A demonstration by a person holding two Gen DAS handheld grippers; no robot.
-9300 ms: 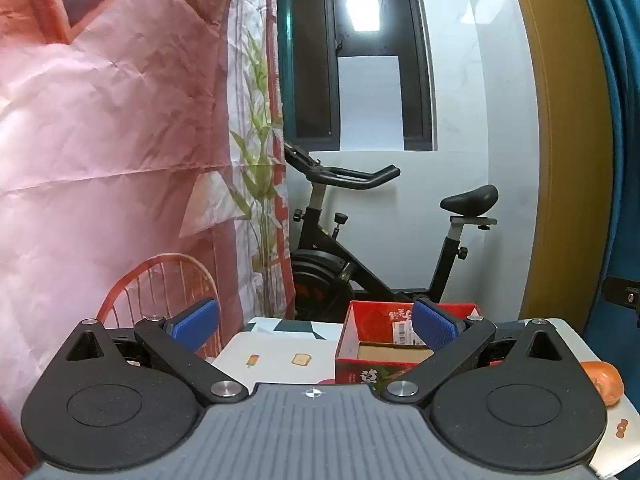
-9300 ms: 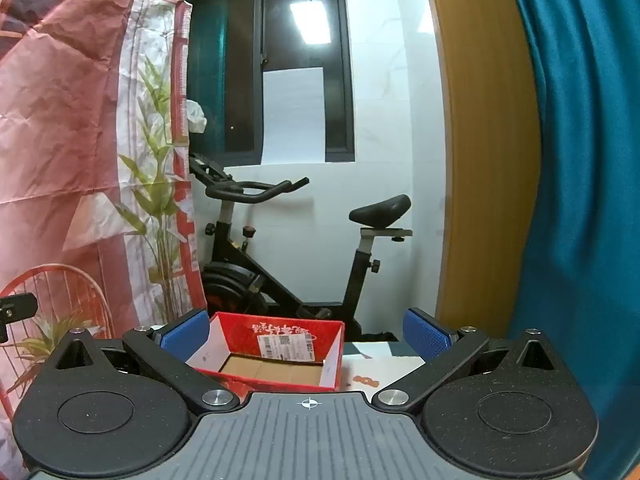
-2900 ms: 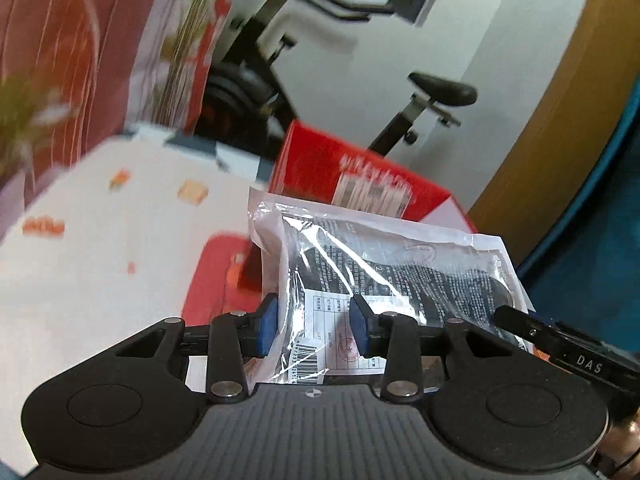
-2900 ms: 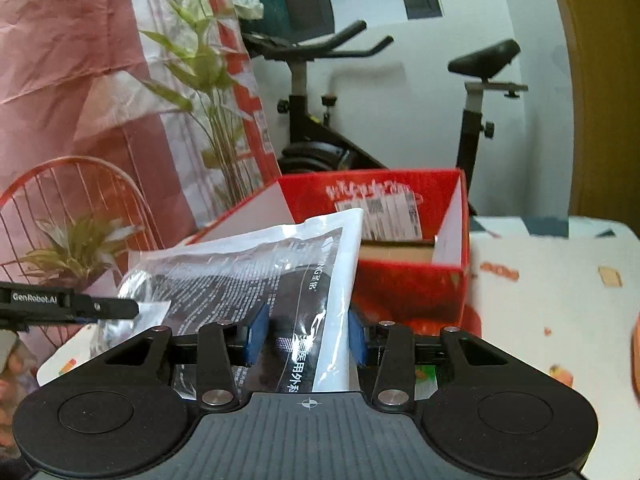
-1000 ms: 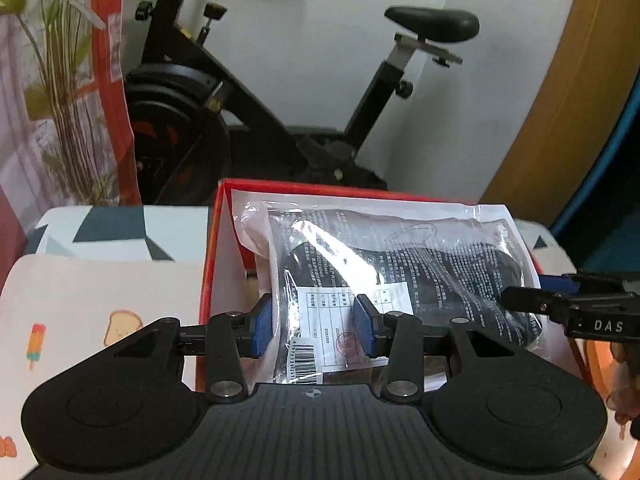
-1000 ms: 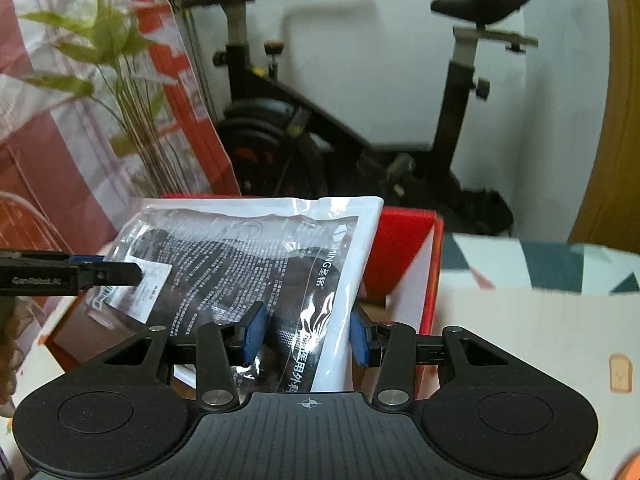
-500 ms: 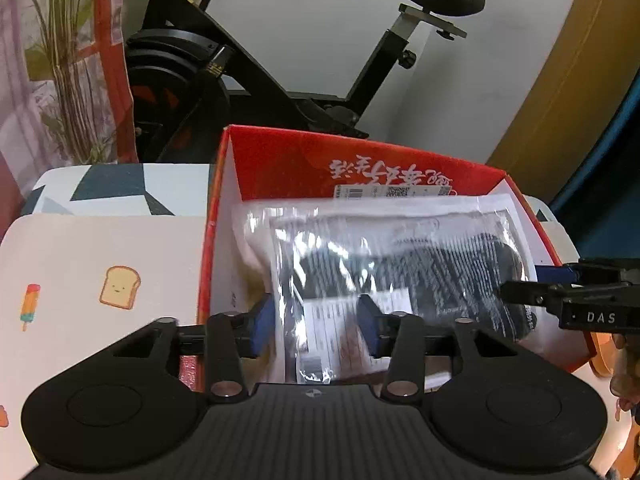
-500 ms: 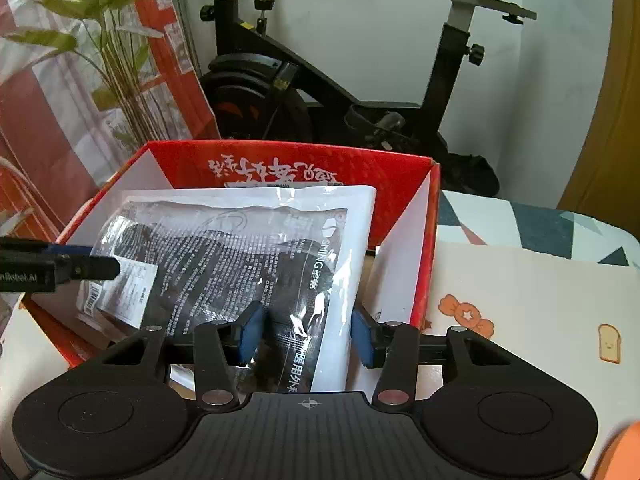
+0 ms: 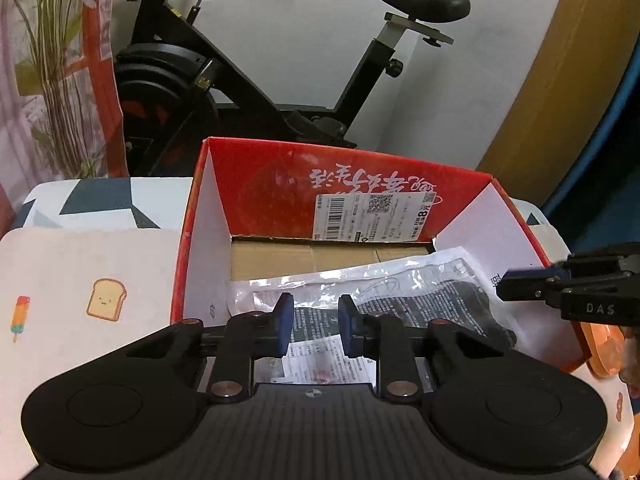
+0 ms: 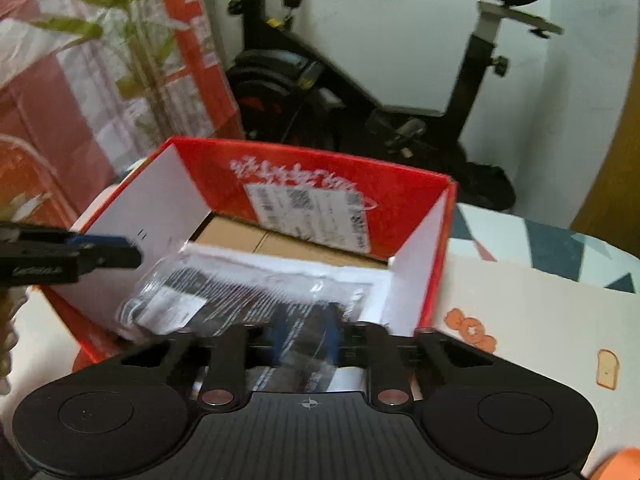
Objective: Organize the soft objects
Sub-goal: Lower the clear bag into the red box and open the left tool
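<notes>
- Behind the table [image 9: 80,272] stands an exercise bike [image 9: 248,80].
- Plastic packet [image 9: 420,300] lies in the red box [image 9: 280,184].
- Left gripper [image 9: 312,326], at 6 o'clock, has just been closing, its jaws slightly apart above the packet.
- Right gripper [image 10: 304,334] has closed, blurred; grip unclear.

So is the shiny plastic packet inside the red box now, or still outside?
Inside. The plastic packet lies down between the white inner walls of the red box, over its cardboard floor, with its near end toward the cameras.
</notes>
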